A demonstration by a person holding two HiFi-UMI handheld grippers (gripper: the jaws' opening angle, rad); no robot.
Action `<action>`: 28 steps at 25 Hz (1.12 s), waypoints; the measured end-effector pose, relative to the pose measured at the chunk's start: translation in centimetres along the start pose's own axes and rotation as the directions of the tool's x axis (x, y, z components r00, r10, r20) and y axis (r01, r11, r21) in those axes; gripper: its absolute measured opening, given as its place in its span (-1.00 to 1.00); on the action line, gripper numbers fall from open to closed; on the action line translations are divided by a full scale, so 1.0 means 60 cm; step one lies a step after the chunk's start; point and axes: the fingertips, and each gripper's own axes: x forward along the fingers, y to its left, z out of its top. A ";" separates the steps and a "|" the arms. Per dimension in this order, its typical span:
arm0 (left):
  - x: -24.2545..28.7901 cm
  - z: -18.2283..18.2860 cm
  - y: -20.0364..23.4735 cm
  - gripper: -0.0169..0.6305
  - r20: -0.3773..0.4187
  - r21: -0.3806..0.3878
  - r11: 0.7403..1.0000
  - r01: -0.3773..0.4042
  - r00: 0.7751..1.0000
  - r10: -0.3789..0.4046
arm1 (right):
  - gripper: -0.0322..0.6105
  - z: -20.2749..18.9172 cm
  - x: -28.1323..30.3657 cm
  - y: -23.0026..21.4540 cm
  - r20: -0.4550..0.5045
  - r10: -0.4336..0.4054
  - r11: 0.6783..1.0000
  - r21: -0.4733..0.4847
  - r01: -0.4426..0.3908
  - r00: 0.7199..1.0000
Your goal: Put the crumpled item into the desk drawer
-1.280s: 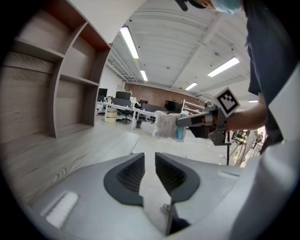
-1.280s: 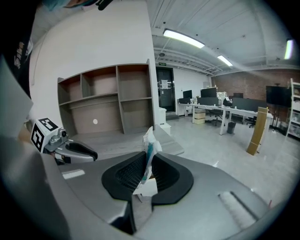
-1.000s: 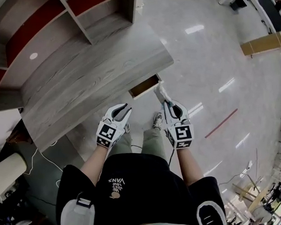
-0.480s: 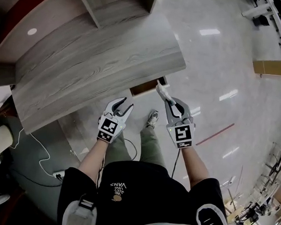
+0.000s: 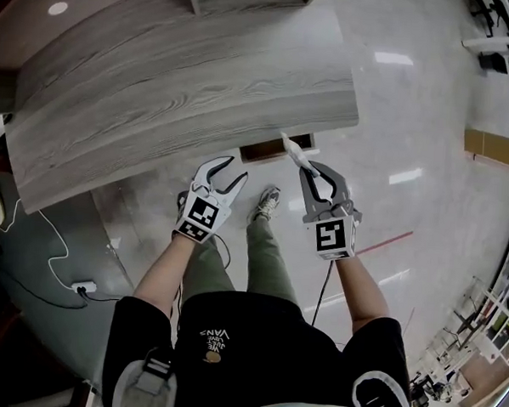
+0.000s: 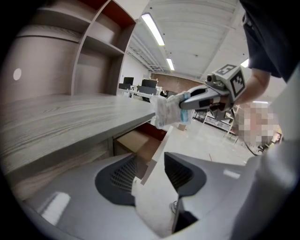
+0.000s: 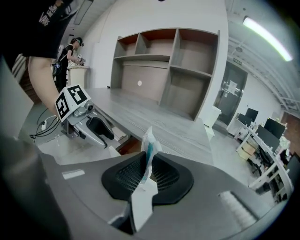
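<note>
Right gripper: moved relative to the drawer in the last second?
Yes. The right gripper, shut on the crumpled item, edged toward the desk; the item's tip now overlaps the open drawer, not just its right corner.

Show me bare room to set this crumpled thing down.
Grey wood-grain desk top: bare from shelf unit to front edge. Open brown drawer beneath: looks empty. Crowded only at its mouth, where the right gripper holds the white crumpled item.

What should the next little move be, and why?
Probably lower the right gripper into the open drawer: it pinches the crumpled item up by the desk, above the drawer's front, not yet inside.
</note>
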 end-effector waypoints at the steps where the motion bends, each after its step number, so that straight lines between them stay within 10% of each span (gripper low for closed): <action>1: 0.003 -0.003 -0.001 -0.34 -0.001 0.004 1.000 -0.002 1.000 0.002 | -0.78 0.000 0.004 0.001 0.001 0.004 1.000 -0.019 -0.004 1.000; 12: 0.031 -0.024 0.004 -0.33 0.008 0.002 0.999 -0.037 0.999 0.037 | -0.78 -0.008 0.045 0.012 -0.006 0.064 0.953 -0.298 -0.063 0.998; 28: 0.050 -0.037 0.006 -0.33 0.071 -0.011 0.998 -0.056 0.996 0.057 | -0.78 -0.029 0.100 0.028 0.021 0.144 0.893 -0.433 -0.121 0.989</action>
